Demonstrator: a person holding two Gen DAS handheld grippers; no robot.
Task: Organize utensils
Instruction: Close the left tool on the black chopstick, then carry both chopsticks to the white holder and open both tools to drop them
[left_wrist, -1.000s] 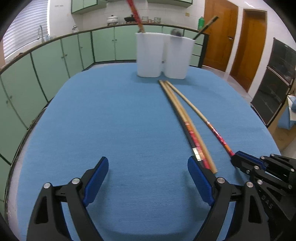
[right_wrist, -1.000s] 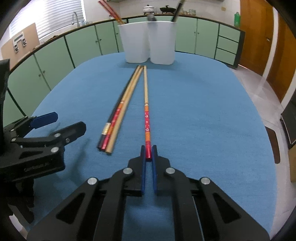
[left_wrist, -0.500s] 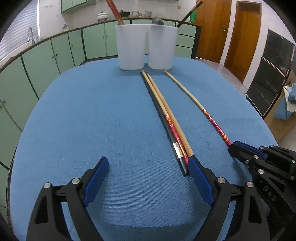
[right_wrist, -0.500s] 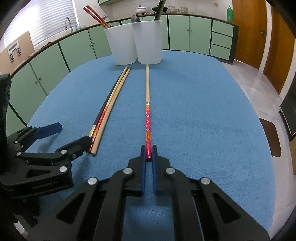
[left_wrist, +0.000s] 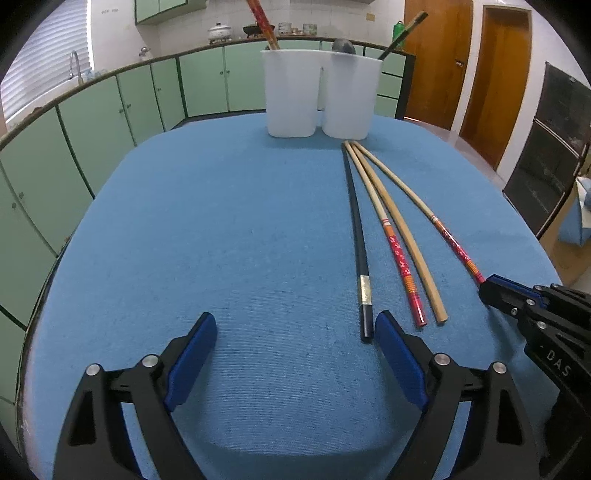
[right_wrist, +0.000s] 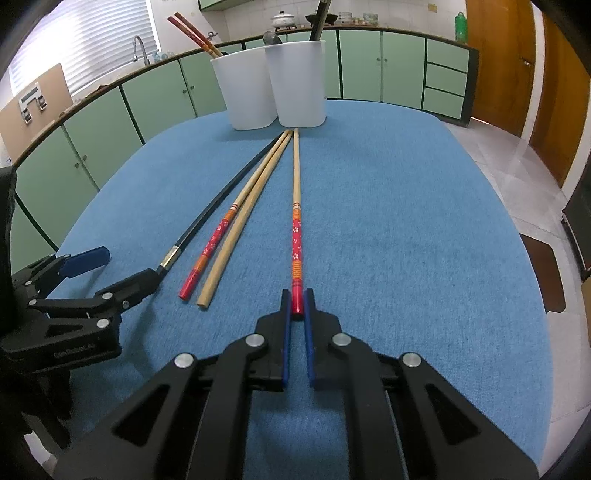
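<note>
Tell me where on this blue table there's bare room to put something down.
The widest bare stretch of the blue table lies left of the black chopstick, from the left gripper up to the white holders. The side beyond the red chopstick in the right gripper is bare too. The fanned chopsticks between are crowded.

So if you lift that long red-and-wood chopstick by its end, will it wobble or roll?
The long red-patterned wooden chopstick looks thin and stiff, so it probably stays straight, not floppy. The right tongs pinch only its red tip, so the far end may dip or swing. It looks round, so on the blue tablecloth it could roll if dropped.
</note>
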